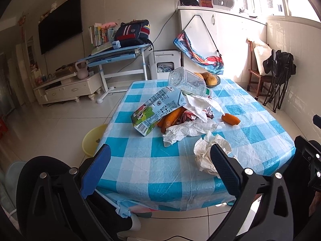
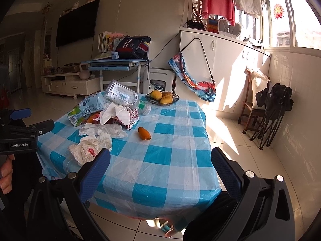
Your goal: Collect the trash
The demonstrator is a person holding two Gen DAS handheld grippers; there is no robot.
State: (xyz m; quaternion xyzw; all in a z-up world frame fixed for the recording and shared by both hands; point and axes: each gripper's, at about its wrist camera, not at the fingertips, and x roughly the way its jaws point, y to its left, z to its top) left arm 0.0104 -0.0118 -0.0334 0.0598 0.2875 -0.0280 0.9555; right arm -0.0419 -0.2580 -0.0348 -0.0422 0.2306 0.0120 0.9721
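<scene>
Checked blue tablecloth (image 2: 166, 160) — littered | tiled floor (image 1: 60, 124) | wall TV (image 1: 60, 24)

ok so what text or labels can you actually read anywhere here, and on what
"GenRobot.AI": white print on the black body of the left gripper, right wrist view.
Milk carton: printed text and a barcode, too small to read.
Red-printed wrapper: characters too blurred to read.
Nothing else is legible.

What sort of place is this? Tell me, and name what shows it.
Most likely the living and dining room of a home. A wall-mounted TV hangs over a low cabinet, a child's study desk holds a schoolbag and books, and laundry hangs by the window.
</scene>
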